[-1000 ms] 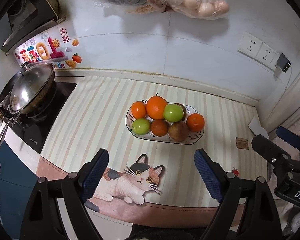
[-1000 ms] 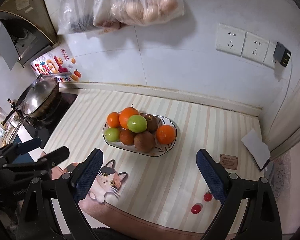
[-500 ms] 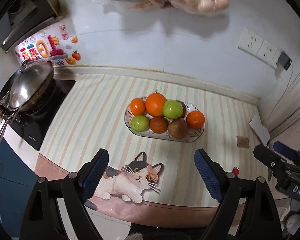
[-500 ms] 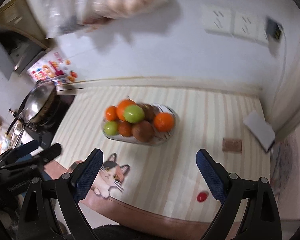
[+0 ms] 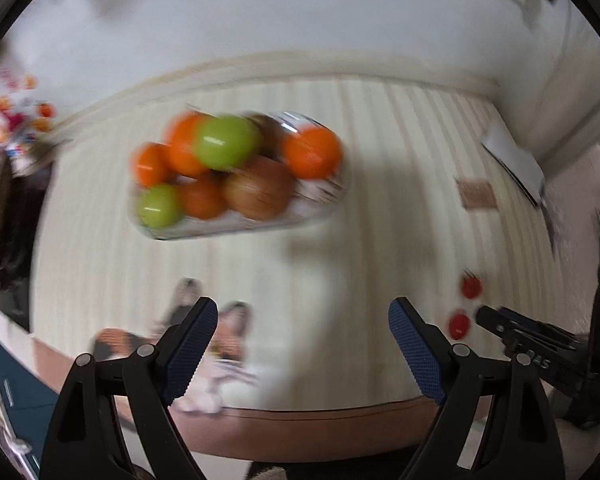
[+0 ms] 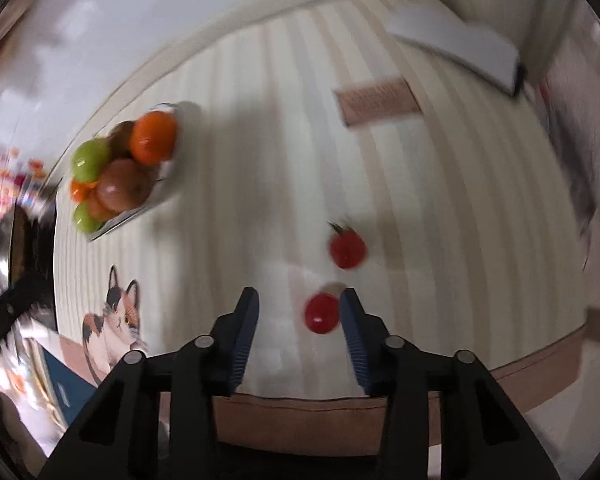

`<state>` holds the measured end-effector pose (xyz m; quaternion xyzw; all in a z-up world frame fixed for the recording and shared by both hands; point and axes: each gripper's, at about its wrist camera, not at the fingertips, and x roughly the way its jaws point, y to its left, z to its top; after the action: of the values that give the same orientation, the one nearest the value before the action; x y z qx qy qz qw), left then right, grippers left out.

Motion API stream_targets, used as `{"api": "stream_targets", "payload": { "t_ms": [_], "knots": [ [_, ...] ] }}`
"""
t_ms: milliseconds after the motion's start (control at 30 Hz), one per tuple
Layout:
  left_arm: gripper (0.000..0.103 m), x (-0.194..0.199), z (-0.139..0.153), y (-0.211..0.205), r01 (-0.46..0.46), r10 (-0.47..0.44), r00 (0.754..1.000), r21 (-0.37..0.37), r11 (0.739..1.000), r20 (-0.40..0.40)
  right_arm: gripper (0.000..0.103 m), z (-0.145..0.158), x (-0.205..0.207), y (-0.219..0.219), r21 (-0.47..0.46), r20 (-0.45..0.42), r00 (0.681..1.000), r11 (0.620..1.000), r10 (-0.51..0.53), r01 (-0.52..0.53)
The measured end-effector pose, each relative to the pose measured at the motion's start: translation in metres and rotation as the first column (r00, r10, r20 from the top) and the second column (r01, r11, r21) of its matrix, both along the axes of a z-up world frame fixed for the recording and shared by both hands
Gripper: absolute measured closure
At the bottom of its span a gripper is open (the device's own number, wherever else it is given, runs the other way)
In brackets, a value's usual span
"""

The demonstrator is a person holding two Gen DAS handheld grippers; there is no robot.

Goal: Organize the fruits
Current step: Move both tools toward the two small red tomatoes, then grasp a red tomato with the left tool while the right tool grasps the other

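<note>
- Small round red cherry tomato [image 6: 321, 313] lies on the counter between the fingers of the right gripper [image 6: 299, 312], close by the right pad; left pad clear of it, so not gripped yet.
- Right jaws have just been closing, partly narrowed around the tomato.
- Second red cherry tomato with green stalk [image 6: 347, 247] lies just beyond, loose.
- Step in hand, likely: picking stray tomatoes for the oval patterned fruit dish [image 5: 320, 196], piled with oranges and green and brown fruit.
- Next: centre the tomato, close gently; it looks soft and apt to roll.
- Left gripper [image 5: 302, 344] released, wide, empty, above the mat.
- Cream striped mat with a cat picture [image 6: 116, 320]; white wall, blurred.
</note>
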<state>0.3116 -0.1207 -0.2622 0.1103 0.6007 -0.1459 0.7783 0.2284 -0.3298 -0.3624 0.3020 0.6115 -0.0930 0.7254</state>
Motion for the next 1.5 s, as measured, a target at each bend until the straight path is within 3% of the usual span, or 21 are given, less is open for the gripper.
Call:
{"api": "stream_targets", "payload": {
  "t_ms": [133, 267, 433, 633, 700, 733, 833, 933, 1067, 1200, 1367, 1500],
  "knots": [
    [0.016, -0.006, -0.037, -0.043, 0.075, -0.080, 0.989, -0.046, 0.996, -0.123, 0.067, -0.015, -0.012, -0.016, 0.012, -0.019, 0.998, 0.998, -0.055, 0.055],
    [0.023, -0.021, -0.070, -0.086, 0.172, -0.183, 0.959, -0.070, 0.983, -0.215, 0.068, -0.014, -0.027, -0.032, -0.039, -0.016, 0.996, 0.996, -0.086, 0.085],
    [0.024, -0.035, -0.097, -0.118, 0.247, -0.259, 0.929, -0.079, 0.966, -0.264, 0.072, -0.017, -0.047, -0.057, -0.065, -0.030, 0.989, 0.987, -0.147, 0.145],
    [0.024, -0.039, -0.112, -0.141, 0.282, -0.291, 0.916, -0.073, 0.957, -0.274, 0.072, -0.017, -0.066, -0.075, -0.088, -0.034, 0.979, 0.976, -0.201, 0.197],
    [0.037, -0.040, -0.115, -0.147, 0.297, -0.305, 0.911, -0.071, 0.952, -0.280, 0.072, -0.015, -0.069, -0.081, -0.083, -0.034, 0.976, 0.974, -0.213, 0.210],
    [0.038, -0.041, -0.115, -0.149, 0.300, -0.307, 0.908, -0.070, 0.951, -0.284, 0.071, -0.015, -0.071, -0.082, -0.084, -0.033, 0.976, 0.973, -0.217, 0.213],
    [0.040, -0.040, -0.116, -0.154, 0.311, -0.317, 0.907, -0.069, 0.948, -0.278, 0.071, -0.013, -0.069, -0.084, -0.084, -0.027, 0.975, 0.973, -0.219, 0.216],
    [0.050, -0.042, -0.119, -0.157, 0.320, -0.324, 0.906, -0.061, 0.946, -0.273, 0.071, -0.011, -0.067, -0.085, -0.087, -0.021, 0.976, 0.973, -0.215, 0.213],
    [0.071, -0.043, -0.120, -0.164, 0.335, -0.338, 0.905, -0.058, 0.940, -0.257, 0.071, -0.008, -0.061, -0.084, -0.090, -0.013, 0.979, 0.975, -0.203, 0.201],
    [0.083, -0.040, -0.119, -0.164, 0.335, -0.340, 0.906, -0.061, 0.940, -0.253, 0.071, -0.006, -0.054, -0.084, -0.091, -0.008, 0.981, 0.977, -0.193, 0.191],
    [0.085, -0.029, -0.108, -0.144, 0.315, -0.318, 0.919, -0.052, 0.948, -0.232, 0.071, -0.004, -0.042, -0.078, -0.084, 0.008, 0.986, 0.982, -0.167, 0.167],
    [0.085, -0.011, -0.104, -0.117, 0.248, -0.252, 0.939, -0.046, 0.968, -0.235, 0.071, -0.004, -0.025, -0.068, -0.057, 0.028, 0.991, 0.990, -0.131, 0.132]
  ]
}}
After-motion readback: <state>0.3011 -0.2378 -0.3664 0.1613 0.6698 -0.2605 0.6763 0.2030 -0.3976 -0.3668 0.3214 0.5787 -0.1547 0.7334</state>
